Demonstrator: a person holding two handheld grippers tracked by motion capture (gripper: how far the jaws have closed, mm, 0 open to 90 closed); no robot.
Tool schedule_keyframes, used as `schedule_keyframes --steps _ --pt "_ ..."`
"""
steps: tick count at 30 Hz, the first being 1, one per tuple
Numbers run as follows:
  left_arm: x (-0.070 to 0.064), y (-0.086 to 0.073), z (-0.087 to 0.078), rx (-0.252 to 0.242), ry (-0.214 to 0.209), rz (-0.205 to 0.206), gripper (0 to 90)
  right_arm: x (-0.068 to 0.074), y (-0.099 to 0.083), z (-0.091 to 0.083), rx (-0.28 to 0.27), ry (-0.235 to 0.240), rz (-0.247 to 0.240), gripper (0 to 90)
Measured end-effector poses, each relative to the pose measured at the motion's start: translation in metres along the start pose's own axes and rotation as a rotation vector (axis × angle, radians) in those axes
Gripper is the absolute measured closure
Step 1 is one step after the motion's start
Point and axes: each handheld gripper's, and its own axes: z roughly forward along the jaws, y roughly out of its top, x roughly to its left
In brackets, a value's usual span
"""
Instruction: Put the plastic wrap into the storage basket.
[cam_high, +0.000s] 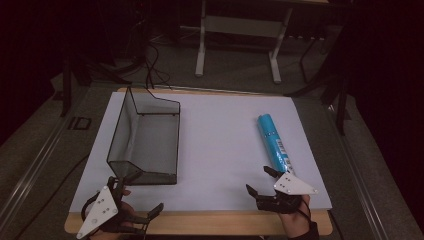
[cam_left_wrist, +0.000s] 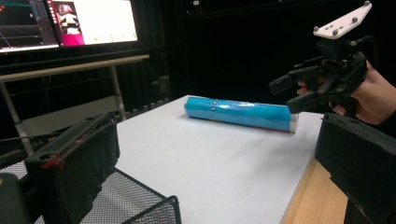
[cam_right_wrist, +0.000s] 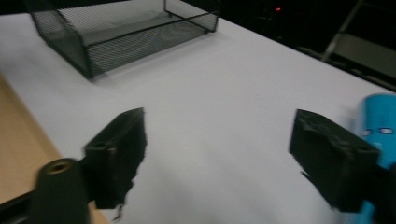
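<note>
The room is kept dim. A white sheet (cam_high: 220, 150) is laid over the wooden worktop (cam_high: 240, 222). Grey carpet (cam_high: 30, 165) is seen around it, a white-legged table (cam_high: 237, 35) beyond, and lit monitors (cam_left_wrist: 70, 21) above another table (cam_left_wrist: 70, 70).

blue tube (cam_high: 272, 141): 1 | mesh tray (cam_high: 125, 130): 1 | grippers: 2

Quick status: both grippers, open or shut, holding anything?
Left gripper: open, holding nothing, beside the mesh tray.
Right gripper: open, holding nothing, near the blue tube.
</note>
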Motion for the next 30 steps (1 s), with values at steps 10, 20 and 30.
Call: schedule_keyframes --steps 10,20,30 --pt "-0.002 0.0 0.002 0.0 -0.007 0.003 0.5 0.006 0.008 0.0 0.014 0.066 -0.014 11.3" --pt "-0.006 0.0 0.003 -0.01 -0.033 0.012 0.5 -0.006 0.037 -0.021 -0.047 0.026 -0.02 10.7" --pt "-0.005 0.0 0.004 -0.01 -0.05 -0.007 0.5 -0.029 0.073 -0.027 -0.058 -0.043 -0.032 11.3"
